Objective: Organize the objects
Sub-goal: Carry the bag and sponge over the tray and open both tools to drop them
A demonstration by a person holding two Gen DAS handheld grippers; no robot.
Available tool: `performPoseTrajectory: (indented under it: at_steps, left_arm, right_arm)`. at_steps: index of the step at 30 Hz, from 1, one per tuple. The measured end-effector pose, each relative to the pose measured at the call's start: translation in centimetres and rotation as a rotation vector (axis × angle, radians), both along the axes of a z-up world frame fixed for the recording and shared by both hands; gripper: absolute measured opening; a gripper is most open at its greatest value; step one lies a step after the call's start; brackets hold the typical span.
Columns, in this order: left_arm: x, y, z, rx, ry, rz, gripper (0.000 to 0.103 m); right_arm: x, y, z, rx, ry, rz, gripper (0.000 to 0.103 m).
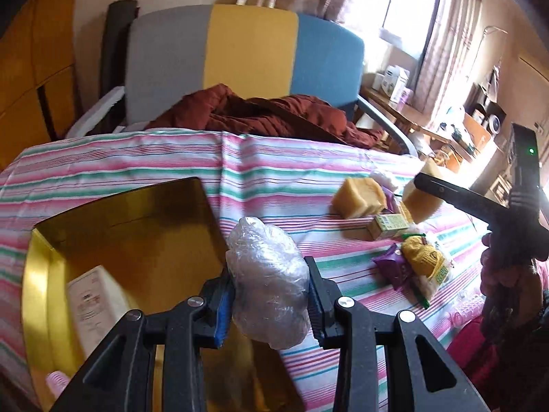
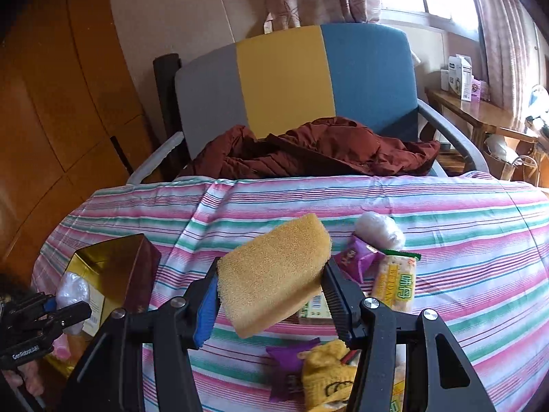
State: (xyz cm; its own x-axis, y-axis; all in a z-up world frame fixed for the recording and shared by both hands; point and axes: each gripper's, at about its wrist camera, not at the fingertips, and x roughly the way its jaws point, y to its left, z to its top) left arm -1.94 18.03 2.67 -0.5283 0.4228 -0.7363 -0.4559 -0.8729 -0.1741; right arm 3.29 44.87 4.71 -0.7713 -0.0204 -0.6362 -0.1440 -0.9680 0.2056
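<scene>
My left gripper (image 1: 269, 285) is shut on a crumpled clear-plastic bundle (image 1: 264, 257), held above the right rim of an open gold box (image 1: 137, 213). A white packet (image 1: 92, 305) lies inside the box. My right gripper (image 2: 271, 271) is shut on a yellow sponge (image 2: 274, 267), lifted and tilted over the striped cloth. In the right wrist view the left gripper (image 2: 68, 300) with its bundle (image 2: 72, 288) sits low on the left, by the gold box (image 2: 116, 267). A second sponge (image 1: 360, 197) rests on the cloth.
The striped tablecloth (image 2: 463, 240) carries another plastic bundle (image 2: 379, 230), purple snack packets (image 2: 357, 261), a cracker pack (image 2: 394, 283), a small carton (image 1: 387, 226) and a yellow knitted item (image 2: 326, 377). A chair with a rust-coloured jacket (image 2: 326, 151) stands behind the table.
</scene>
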Motion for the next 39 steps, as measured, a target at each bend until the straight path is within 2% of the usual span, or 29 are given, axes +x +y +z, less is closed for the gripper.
performPoseTrajectory:
  at_steps: [9,13,17,25,30,33,35,39]
  left_arm:
    - [0.0,-10.0,1.1,0.024,0.025,0.203,0.036]
    - [-0.2,-14.4,0.7,0.025,0.022,0.298,0.036]
    - [-0.4,-17.2,-0.2,0.025,0.006,0.351,0.036]
    - [-0.8,-18.8,-1.8,0.024,-0.031,0.366,0.039]
    - [-1.6,-19.3,-2.4,0.035,-0.046,0.369,0.048]
    - [-1.9,-19.7,-2.7,0.042,-0.060,0.383,0.051]
    - [-1.8,-20.1,-2.8,0.048,-0.069,0.399,0.052]
    - [-1.2,-20.9,-2.7,0.038,-0.063,0.425,0.052]
  right_arm:
    - [-1.8,-10.4,2.2,-0.009,0.031,0.197,0.056]
    - [-3.2,-15.3,2.1,-0.021,0.012,0.281,0.056]
    - [-4.9,-19.3,1.4,-0.031,-0.022,0.342,0.056]
    - [-9.4,-25.0,0.2,-0.057,-0.079,0.363,0.057]
    - [-12.4,-27.1,0.1,-0.121,-0.103,0.350,0.059]
    - [-13.9,-28.2,0.1,-0.194,-0.114,0.368,0.065]
    - [-14.4,-28.7,0.1,-0.239,-0.120,0.379,0.074]
    - [-13.6,-29.0,0.5,-0.255,-0.103,0.406,0.084]
